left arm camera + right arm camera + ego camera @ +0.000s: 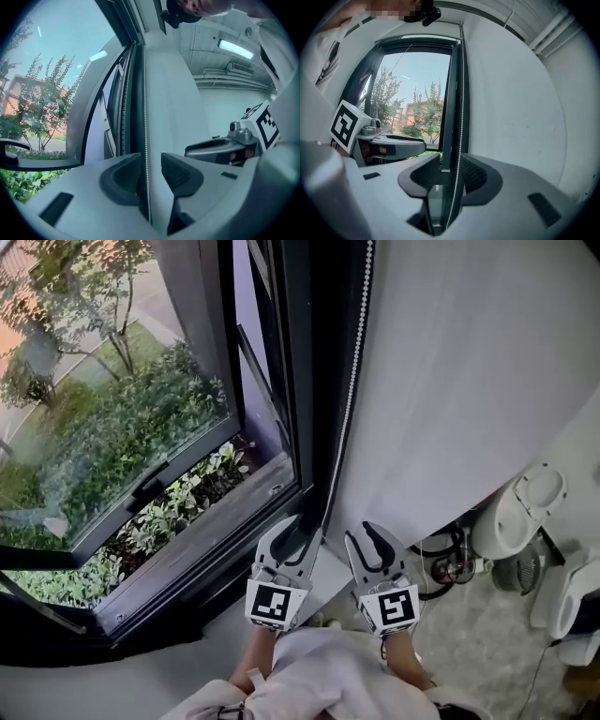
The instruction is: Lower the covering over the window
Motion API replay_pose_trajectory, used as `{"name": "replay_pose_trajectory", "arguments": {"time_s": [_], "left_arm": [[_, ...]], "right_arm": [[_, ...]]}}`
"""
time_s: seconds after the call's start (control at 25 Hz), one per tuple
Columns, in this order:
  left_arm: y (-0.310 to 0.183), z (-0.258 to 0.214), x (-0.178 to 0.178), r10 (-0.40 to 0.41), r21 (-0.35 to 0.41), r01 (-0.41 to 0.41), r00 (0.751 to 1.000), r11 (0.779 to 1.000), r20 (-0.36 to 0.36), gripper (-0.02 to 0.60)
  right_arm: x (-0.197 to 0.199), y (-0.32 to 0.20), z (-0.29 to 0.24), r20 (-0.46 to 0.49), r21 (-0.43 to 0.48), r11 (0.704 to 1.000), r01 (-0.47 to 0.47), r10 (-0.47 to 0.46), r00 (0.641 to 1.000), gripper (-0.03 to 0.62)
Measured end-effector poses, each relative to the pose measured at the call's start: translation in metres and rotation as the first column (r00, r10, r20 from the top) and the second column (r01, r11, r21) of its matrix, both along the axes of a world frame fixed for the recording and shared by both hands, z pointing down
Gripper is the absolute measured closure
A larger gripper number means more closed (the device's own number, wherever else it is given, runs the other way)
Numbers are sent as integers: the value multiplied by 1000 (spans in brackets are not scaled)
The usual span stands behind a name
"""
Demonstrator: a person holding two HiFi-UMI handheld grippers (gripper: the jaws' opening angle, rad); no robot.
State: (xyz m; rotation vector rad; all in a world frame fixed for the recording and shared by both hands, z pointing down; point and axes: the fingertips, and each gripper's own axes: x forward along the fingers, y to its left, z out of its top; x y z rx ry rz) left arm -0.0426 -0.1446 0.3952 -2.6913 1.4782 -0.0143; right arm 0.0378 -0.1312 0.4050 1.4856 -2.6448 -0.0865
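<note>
Left gripper point(298, 535) and right gripper point(367, 542), jaws agape (bead chain point(354, 362) ahead), face window frame point(298, 371).

There are two claws at the lower middle of the frame: the left claw point(294, 533) and the right claw point(367, 540). I count one bead chain point(352, 381), upper middle, and one window point(141, 486), left.

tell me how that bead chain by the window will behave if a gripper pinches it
The bead chain is probably floppy and light: it hangs as one thin line beside the window frame. Its small round beads may slip between pads unless squeezed firmly. Pushed sideways, it would likely just swing.
</note>
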Motion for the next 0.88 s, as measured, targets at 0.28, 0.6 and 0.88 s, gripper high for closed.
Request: {"name": "replay_pose_trajectory", "arguments": {"time_s": [0.28,0.6,0.88], "left_arm": [[-21,0,8,23,-10,-23,1000,1000,-3,442],[-44,-3,27,-20,16,20,999,1000,35,443],[-61,4,34,-61,7,60,996,998,63,443]], "right_arm": [[4,-13,-1,-9,-1,1000,-28,28,1000,462],[12,-22,1,19,-10,1000,22,-22,1000,465],[17,-30,5,32,-20,998,53,-53,998,465]]}}
